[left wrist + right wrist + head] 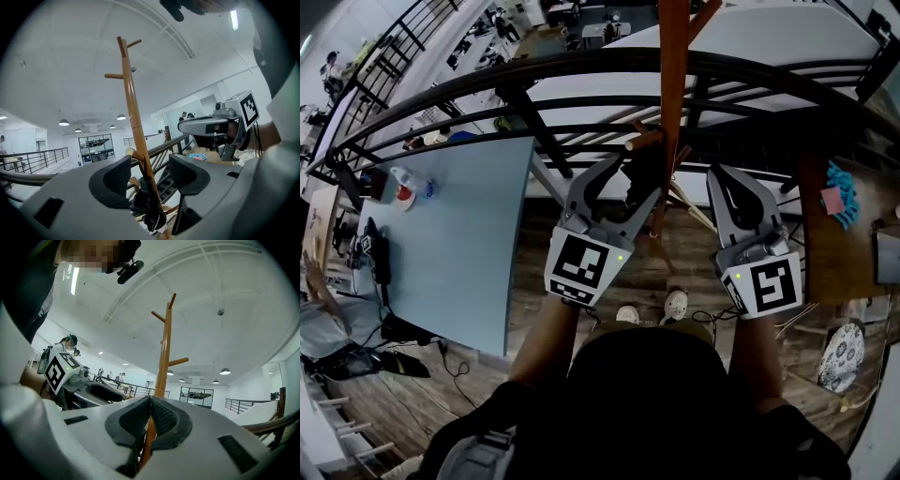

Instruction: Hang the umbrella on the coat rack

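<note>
The brown wooden coat rack pole (673, 94) stands just in front of me, with pegs (115, 75) near its top. A black folded umbrella (151, 206) hangs close against the pole below a lower peg (132, 153). My left gripper (630, 180) is open, and the umbrella (645, 164) sits between its jaws without either pad pressing on it. My right gripper (724, 176) is to the right of the pole, its ribbed pads (161, 417) shut together on nothing. In the right gripper view the pole (165, 348) rises behind the shut jaws.
A light blue table (459, 234) with small items is at my left. A black curved railing (581, 70) runs behind the rack. At right is a wooden table (825, 253) with a blue cloth (842, 197). My shoes (675, 305) stand on the plank floor.
</note>
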Motion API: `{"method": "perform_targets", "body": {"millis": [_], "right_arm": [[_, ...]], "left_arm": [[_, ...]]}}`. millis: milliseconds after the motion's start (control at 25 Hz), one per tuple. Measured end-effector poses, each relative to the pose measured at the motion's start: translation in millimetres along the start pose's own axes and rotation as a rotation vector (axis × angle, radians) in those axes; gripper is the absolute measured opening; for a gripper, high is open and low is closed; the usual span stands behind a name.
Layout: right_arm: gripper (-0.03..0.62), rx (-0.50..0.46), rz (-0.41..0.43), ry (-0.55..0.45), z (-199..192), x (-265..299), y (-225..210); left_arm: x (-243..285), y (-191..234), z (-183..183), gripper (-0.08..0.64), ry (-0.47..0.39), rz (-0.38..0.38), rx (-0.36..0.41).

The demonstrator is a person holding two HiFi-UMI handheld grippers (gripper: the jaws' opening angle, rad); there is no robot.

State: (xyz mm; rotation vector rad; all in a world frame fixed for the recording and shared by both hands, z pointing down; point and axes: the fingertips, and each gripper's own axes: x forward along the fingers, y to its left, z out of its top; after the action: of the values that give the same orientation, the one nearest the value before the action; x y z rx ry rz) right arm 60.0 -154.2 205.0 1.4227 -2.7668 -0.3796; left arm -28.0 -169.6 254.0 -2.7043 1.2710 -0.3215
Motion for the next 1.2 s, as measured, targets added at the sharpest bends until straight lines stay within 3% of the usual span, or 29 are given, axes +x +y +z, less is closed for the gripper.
{"method": "perform_targets", "body": {"millis": [640, 1200], "right_arm": [[0.031, -0.025, 0.020, -0.006, 10, 4, 26], [0.031, -0.049, -0.044, 0.006, 21, -22, 65]], "left_arm": [[-32, 10, 33, 0.150, -0.100, 0.029, 0.012], [-60, -6, 36, 0.051, -0.174, -0.038, 0.017]]}}
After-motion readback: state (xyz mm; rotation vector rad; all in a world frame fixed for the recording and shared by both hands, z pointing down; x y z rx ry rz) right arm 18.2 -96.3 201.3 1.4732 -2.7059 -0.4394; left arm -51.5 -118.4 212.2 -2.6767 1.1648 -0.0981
